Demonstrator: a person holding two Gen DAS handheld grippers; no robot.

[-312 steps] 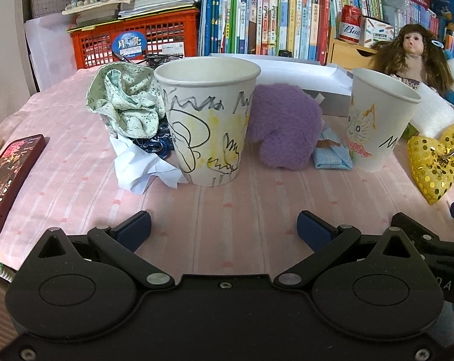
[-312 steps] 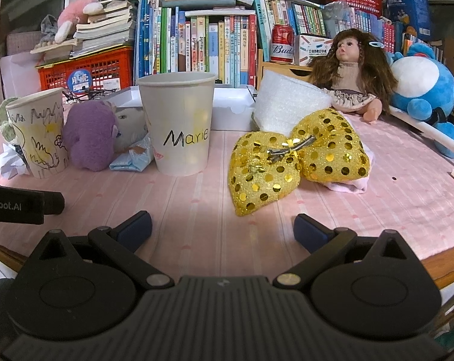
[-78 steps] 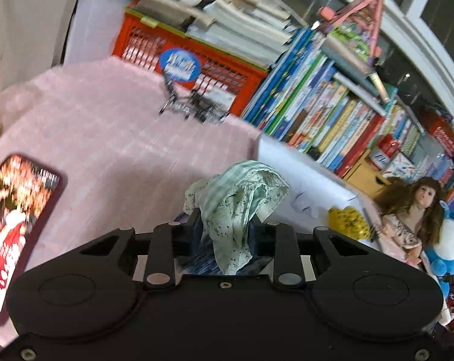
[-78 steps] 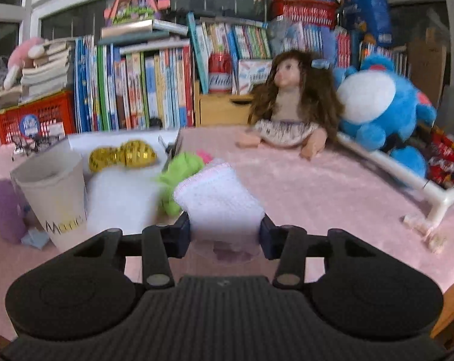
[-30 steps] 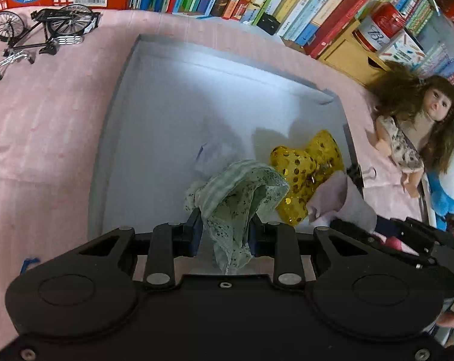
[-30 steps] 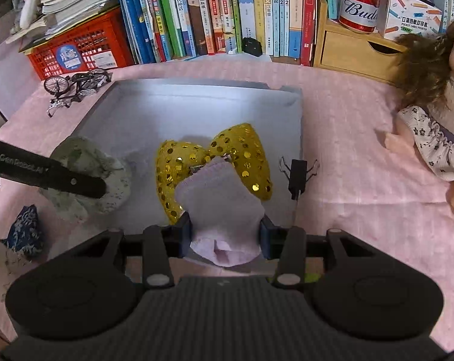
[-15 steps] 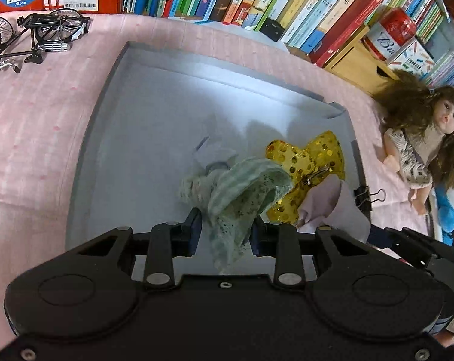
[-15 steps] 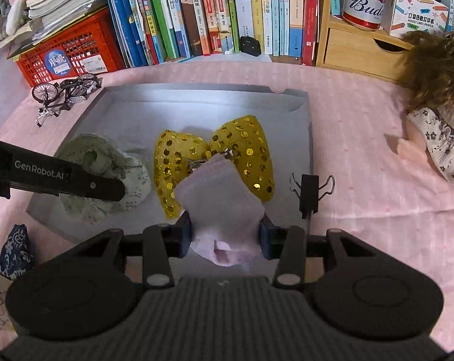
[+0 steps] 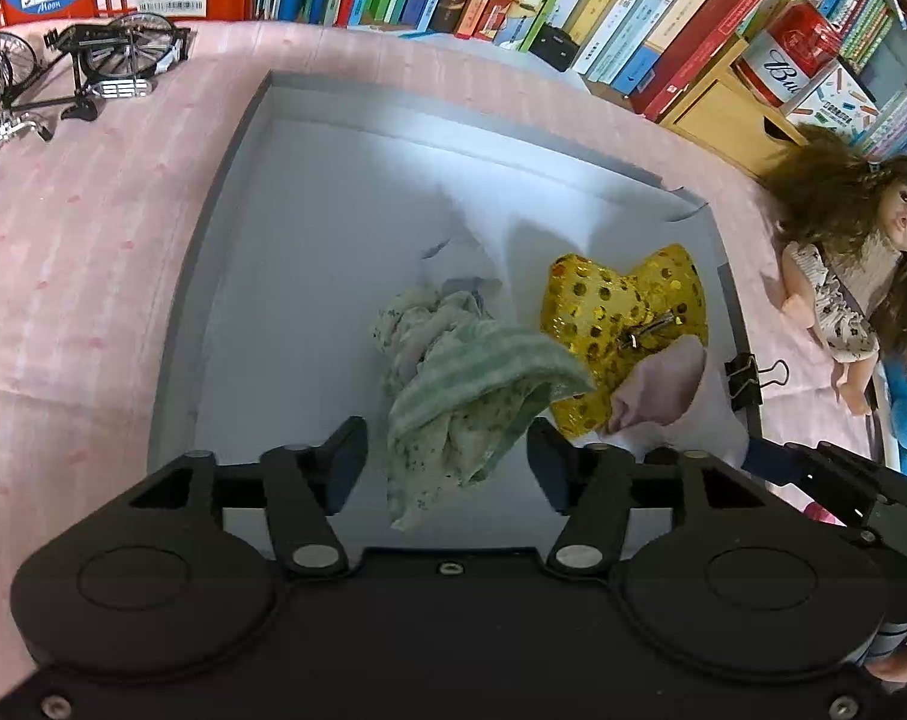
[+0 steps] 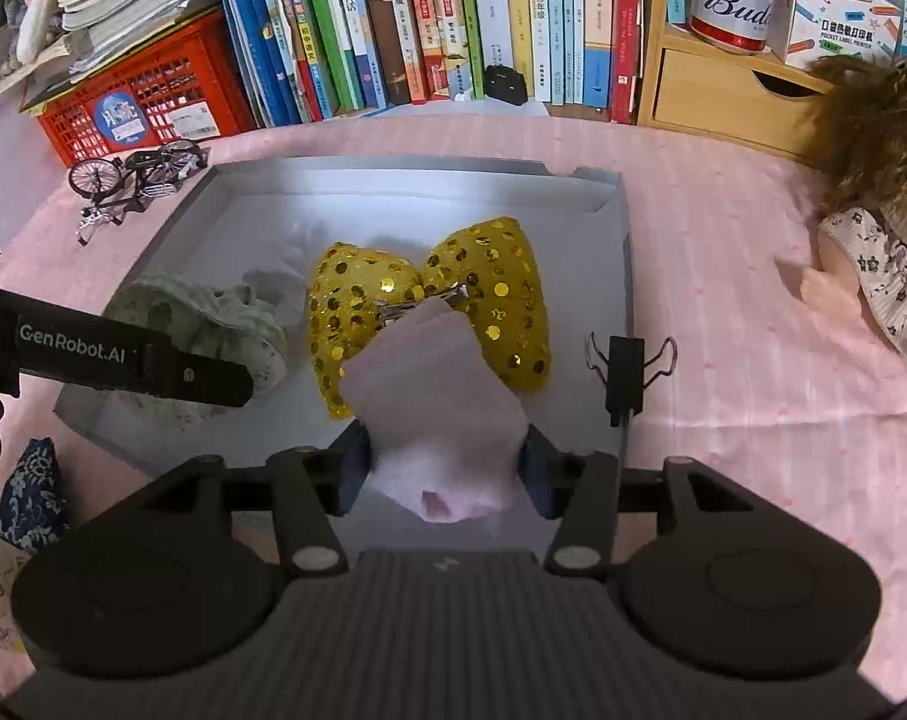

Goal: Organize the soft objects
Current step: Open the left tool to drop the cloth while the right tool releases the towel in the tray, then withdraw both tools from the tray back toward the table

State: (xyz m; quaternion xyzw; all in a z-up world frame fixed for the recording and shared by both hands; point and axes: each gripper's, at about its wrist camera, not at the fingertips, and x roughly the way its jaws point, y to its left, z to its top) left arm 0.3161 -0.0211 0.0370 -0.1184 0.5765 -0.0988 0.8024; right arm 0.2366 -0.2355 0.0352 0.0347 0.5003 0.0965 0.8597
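A shallow grey box [image 9: 225, 276] lies on the pink tablecloth; it also shows in the right wrist view [image 10: 624, 276]. In it lie a gold sequin bow [image 9: 621, 300] [image 10: 483, 282] and a crumpled green cloth [image 9: 453, 384] [image 10: 213, 312]. My left gripper [image 9: 447, 456] is open over the box, the green cloth loose between its fingers. My right gripper [image 10: 447, 462] is shut on a pale pink cloth [image 10: 435, 396], held over the box's near edge in front of the bow; that cloth also shows in the left wrist view [image 9: 663, 384].
A toy bicycle [image 9: 69, 72] stands left of the box. A black binder clip [image 10: 627, 372] lies at the box's right edge. A doll [image 9: 843, 264] lies to the right. Books [image 10: 423, 18], a red crate [image 10: 147, 96] and a wooden drawer [image 10: 723, 90] line the back.
My left gripper has opened and let go of the green cloth, which now rests in the box. My right gripper still holds the pink cloth and has moved little.
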